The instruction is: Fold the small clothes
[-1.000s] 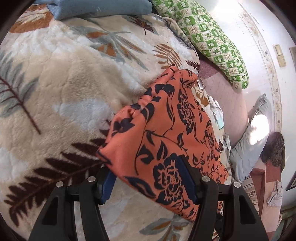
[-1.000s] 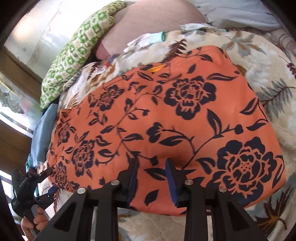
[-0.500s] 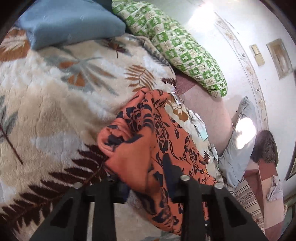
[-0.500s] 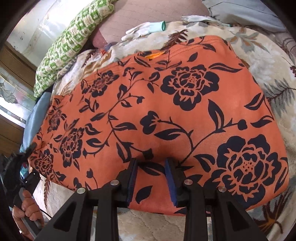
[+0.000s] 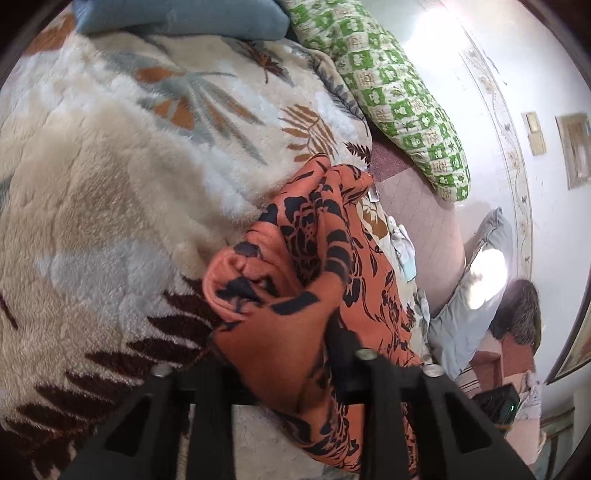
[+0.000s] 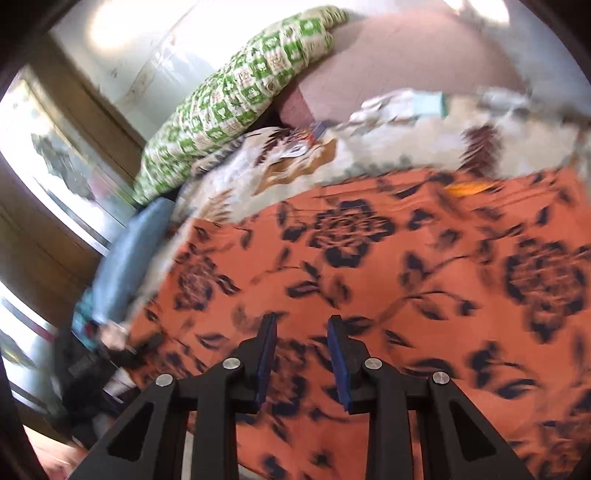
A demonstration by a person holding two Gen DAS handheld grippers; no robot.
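Note:
An orange garment with dark flowers (image 5: 317, 258) lies on a leaf-print fleece blanket (image 5: 110, 184). My left gripper (image 5: 280, 339) is at its near corner. The jaws are closing, and bunched cloth fills the space between them and covers the left finger, so the pads press on it. In the blurred right wrist view the same garment (image 6: 406, 266) spreads flat. My right gripper (image 6: 303, 321) is low over its near part with the jaws closing. A gap still shows between the blue pads (image 6: 338, 354), and the cloth lies flat under them.
A green checked pillow (image 5: 399, 96) and a blue pillow (image 5: 177, 18) lie along the blanket's far side. Small pale clothes (image 5: 402, 243) sit beside the garment, with a grey cushion (image 5: 469, 306) beyond the bed edge. The right wrist view shows the green pillow (image 6: 240, 99) by a window.
The left jaws have closed from wide apart onto the garment's corner, bunching it into a fold. The right gripper has swung across the garment, which now sits further right in a blurred view.

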